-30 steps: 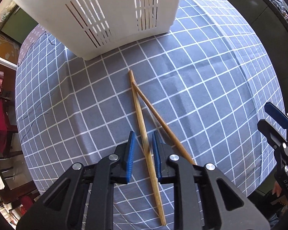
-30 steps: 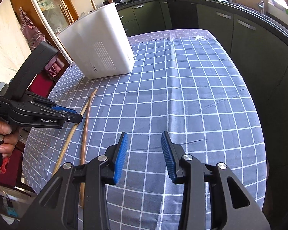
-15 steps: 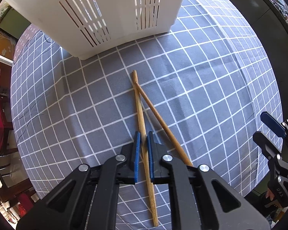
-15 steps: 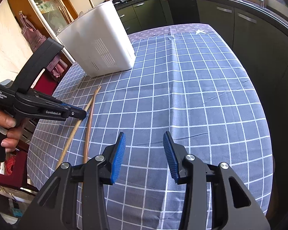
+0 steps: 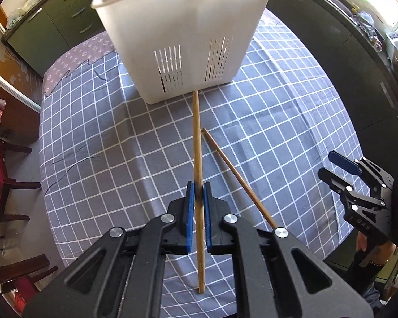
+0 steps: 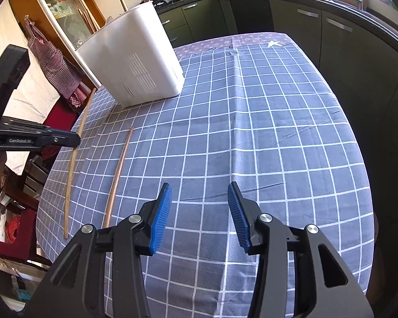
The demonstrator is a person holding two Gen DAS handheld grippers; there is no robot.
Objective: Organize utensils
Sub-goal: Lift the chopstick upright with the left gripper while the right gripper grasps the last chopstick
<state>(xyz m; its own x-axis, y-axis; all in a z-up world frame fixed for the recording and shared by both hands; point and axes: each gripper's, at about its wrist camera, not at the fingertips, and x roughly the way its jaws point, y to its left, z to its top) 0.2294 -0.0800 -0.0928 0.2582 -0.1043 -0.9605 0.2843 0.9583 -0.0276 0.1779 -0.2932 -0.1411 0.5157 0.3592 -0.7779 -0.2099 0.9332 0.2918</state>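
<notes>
Black gripper, ribbed blue pads.

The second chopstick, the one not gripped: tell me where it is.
The loose chopstick lies flat on the checked tablecloth, just right of the held chopstick in the left wrist view, short of the white basket.

1. Left gripper points steeply down, its blue pads clamped tight on a chopstick.
2. Right gripper tilts downward over the table's near edge, its jaws apart and empty.
</notes>
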